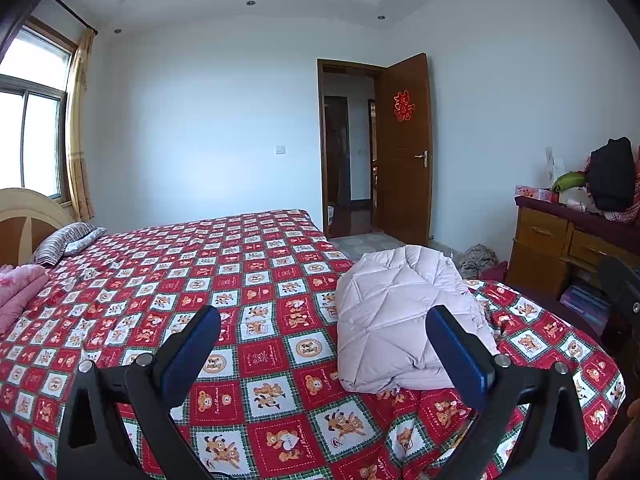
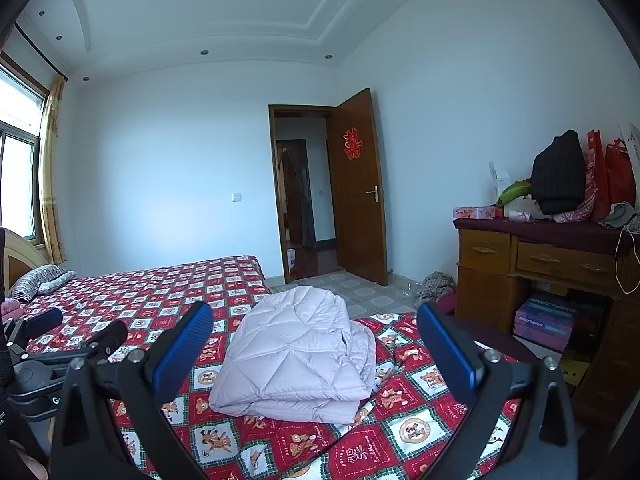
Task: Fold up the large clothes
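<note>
Right wrist view: pale lilac quilted down jacket (image 2: 296, 350) lay folded on the red checked bedspread (image 2: 160, 300); folding looked finished. Both claws, left (image 1: 322, 350) and right (image 2: 314, 346), gaped apart, empty.

jacket (image 2: 296, 352): pale lilac, diamond-quilted
bedspread (image 1: 256, 264): red and white checks, green plaid borders, cartoon bears
pillow (image 1: 60, 242): dark-and-white stripes
door (image 1: 404, 152): brown, red paper emblem
curtain (image 1: 78, 128): yellow
left claw (image 1: 322, 354) pads: blue
</note>
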{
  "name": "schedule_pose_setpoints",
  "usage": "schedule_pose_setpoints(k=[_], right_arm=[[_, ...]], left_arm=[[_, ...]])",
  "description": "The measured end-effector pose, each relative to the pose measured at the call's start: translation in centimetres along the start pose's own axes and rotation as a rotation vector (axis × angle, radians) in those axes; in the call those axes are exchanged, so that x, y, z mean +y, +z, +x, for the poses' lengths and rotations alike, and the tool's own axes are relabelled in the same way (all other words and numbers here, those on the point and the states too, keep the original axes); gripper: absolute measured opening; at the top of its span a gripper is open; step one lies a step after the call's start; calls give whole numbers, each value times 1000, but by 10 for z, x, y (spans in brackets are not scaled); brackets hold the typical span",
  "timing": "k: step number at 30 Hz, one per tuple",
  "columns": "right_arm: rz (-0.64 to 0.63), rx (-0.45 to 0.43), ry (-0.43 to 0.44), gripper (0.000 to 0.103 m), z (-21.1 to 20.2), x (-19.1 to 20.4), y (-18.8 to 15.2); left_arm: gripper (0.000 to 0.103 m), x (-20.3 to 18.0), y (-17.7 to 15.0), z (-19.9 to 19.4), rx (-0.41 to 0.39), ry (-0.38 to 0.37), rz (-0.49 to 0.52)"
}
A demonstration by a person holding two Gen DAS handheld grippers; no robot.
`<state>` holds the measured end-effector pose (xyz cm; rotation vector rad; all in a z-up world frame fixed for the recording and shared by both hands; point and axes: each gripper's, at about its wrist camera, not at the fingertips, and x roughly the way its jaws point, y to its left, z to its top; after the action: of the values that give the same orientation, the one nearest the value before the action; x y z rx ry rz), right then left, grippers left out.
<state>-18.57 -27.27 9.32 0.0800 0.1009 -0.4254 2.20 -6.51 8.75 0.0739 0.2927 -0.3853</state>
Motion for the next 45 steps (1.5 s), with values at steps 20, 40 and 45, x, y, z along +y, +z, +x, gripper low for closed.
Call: schedule_pose_setpoints(k=[20,40,45], right_arm=[[2,10,-2,103,4,-2,-1],[-3,16,-8,103,6,-1,-3],[-3,16,-10,103,6,-1,-3]], left_arm=[[102,2,1,1,-6,14,1],[102,-6,0,4,-26,55,76],[102,-3,0,7,-9,39,57]])
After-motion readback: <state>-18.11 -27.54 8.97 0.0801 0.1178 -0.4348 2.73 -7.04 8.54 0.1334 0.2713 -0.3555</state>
